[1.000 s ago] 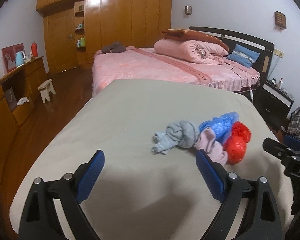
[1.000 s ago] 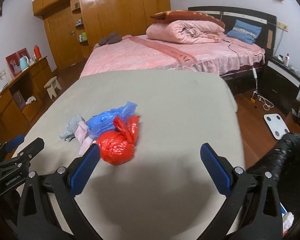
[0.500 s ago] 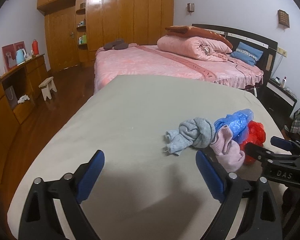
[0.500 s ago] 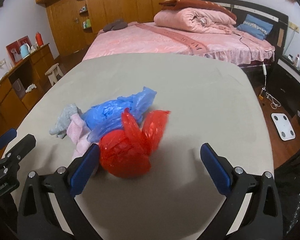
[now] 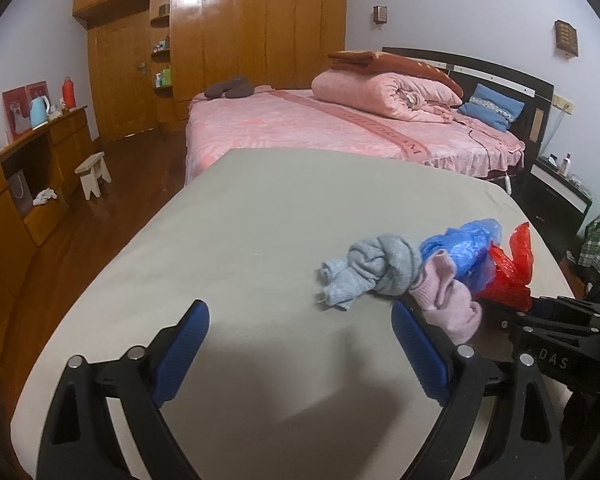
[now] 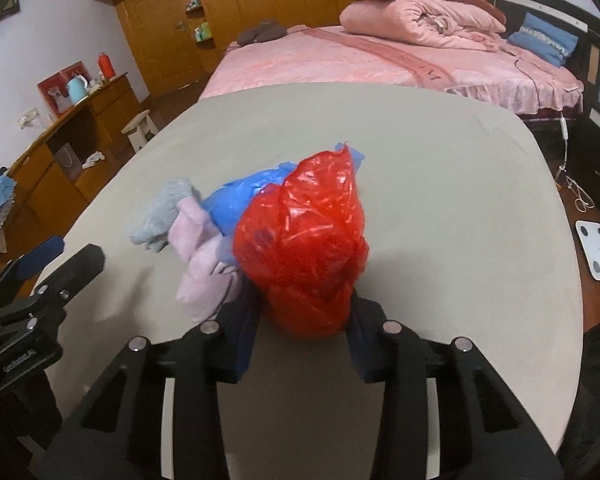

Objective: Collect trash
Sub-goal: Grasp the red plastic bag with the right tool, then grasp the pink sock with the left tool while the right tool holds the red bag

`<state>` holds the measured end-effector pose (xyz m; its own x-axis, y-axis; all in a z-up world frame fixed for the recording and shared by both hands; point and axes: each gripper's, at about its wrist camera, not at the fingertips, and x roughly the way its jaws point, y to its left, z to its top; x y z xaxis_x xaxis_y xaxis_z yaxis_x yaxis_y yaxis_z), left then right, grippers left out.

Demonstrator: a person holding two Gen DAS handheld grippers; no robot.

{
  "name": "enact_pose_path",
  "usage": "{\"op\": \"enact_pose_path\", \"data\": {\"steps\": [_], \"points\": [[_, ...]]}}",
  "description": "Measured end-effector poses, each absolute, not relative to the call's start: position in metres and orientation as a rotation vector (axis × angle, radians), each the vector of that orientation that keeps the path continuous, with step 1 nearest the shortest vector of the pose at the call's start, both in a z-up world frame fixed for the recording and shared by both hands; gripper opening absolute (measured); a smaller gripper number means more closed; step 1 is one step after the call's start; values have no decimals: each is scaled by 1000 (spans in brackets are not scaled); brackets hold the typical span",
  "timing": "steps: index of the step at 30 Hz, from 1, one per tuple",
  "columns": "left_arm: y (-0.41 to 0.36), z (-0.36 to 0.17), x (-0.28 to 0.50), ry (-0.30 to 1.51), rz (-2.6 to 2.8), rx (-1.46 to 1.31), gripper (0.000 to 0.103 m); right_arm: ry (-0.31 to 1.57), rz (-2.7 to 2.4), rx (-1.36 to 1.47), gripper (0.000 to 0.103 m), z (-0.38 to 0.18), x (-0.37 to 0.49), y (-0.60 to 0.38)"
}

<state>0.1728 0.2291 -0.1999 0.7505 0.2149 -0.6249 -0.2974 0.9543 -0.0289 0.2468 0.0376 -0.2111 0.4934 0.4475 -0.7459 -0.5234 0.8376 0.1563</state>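
The right gripper (image 6: 302, 322) is clamped on the red bag (image 6: 304, 248), its two blue pads pressed against the bag's lower sides. The bag stands with its long axis running away from the gripper and slightly up, its fat knotted bulk nearest the fingers and its crumpled tip pointing ahead toward the far edge of the grey table (image 6: 460, 208). The lower end of the bag sits between the pads, so the contact itself is hard to see.

Just to the gripper's left lies the pink sock (image 6: 204, 256), touching the bag. Beyond it the grey sock (image 6: 162, 216) trails out to the left, and the blue bag (image 6: 240, 200) lies behind the red one, largely covered by it, with only a blue corner showing past the red tip.

To the right of the red bag and ahead of it the tabletop is bare up to the rounded far edge; past that edge stands a pink bed (image 6: 340, 60).

The left gripper (image 5: 300, 344) hangs with its fingers wide apart and nothing between them, over bare table. From it, the heap sits ahead and to the right: grey sock (image 5: 376, 272) nearest, pink sock (image 5: 448, 300) partly behind its right pad, blue bag (image 5: 460, 244) and red bag (image 5: 508, 276) farther right. The right gripper's frame enters at the edge of this view and hides the red bag's base. Left of the left gripper the table edge drops to a wood floor (image 5: 80, 232).
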Motion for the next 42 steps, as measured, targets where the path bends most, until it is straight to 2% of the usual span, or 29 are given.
{"op": "enact_pose_path", "data": {"steps": [9,15,20,23,25,28,42], "points": [[196,-195,185,664,201,-126,90,858,516,-50,37,-198,246,-7],[168,-201,203,689,133,-128,82,861,471,-30,37,-198,250,-37],[155,-209,217,723,100,-143,72,859,463,-21,38,-199,248,-47],[150,-212,224,739,92,-152,60,859,464,-13,38,-198,247,-49],[148,-216,229,764,96,-145,42,860,464,-7,38,-198,246,-50],[146,-215,228,759,99,-143,30,860,469,-3,38,-197,243,-51],[140,-183,178,700,124,-127,29,837,494,16,38,-177,221,-58]]}}
